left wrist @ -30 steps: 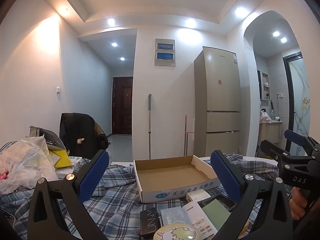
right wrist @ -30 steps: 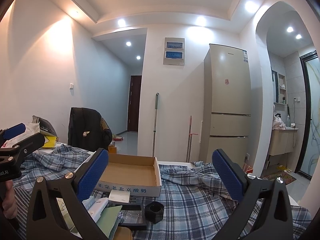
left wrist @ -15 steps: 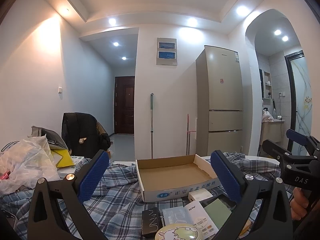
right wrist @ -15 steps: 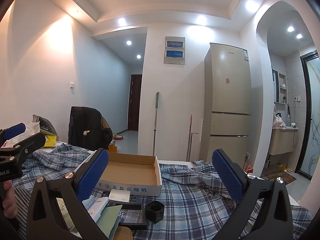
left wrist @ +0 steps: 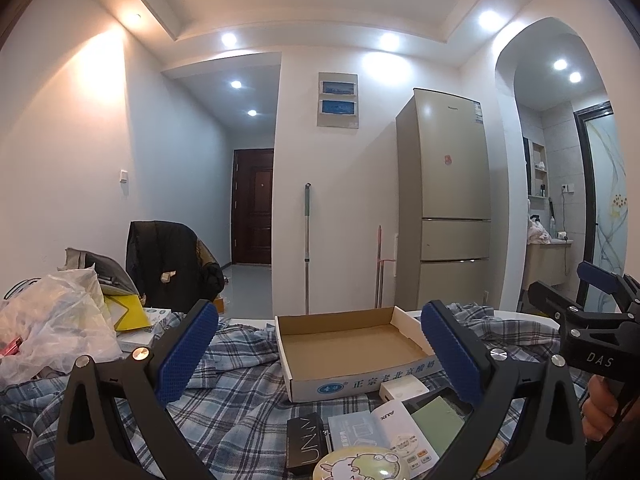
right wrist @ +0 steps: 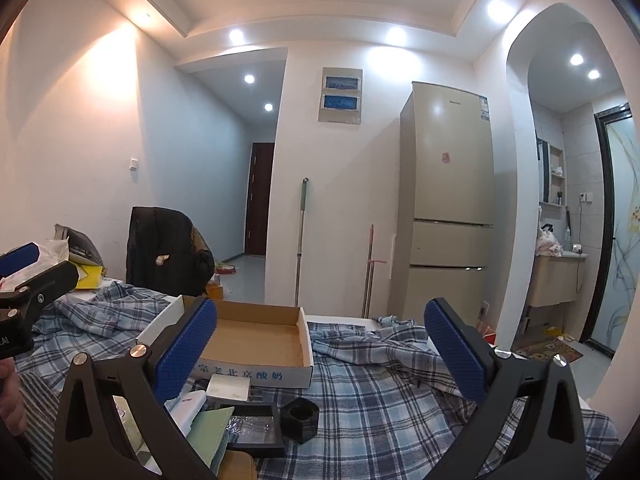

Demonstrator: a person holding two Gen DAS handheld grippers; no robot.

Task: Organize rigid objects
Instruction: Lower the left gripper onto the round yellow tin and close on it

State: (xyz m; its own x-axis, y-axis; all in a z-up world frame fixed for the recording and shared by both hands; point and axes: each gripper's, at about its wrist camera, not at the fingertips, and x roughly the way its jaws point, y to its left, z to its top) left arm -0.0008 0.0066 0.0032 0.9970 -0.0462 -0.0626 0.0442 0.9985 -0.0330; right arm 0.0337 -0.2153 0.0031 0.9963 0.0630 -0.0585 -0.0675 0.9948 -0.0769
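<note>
Barely anything's shifted, both views just tip slightly – my left gripper (left wrist: 318, 354) and right gripper (right wrist: 320, 354) hang spread and empty, small rigid items (left wrist: 394, 426) just below-ahead, shallow cardboard tray (left wrist: 352, 344) beyond – left nearer.

Left gripper (left wrist: 319, 354): held level, pointing forward; jaws spread wide, nothing between them.
Left fingers (left wrist: 186, 352): black arms, each faced with a blue textured pad on its inner side.
Right gripper (right wrist: 320, 354): held level beside the left one; jaws equally wide apart, gripping nothing.
Right fingers (right wrist: 456, 350): same black arms, blue pads facing inward.
Right hand (left wrist: 602, 410): seen at the edge of the left view, fingers curled round the gripper's handle.
Left hand (right wrist: 10, 398): partly visible at the edge of the right view, below its gripper's body.
</note>
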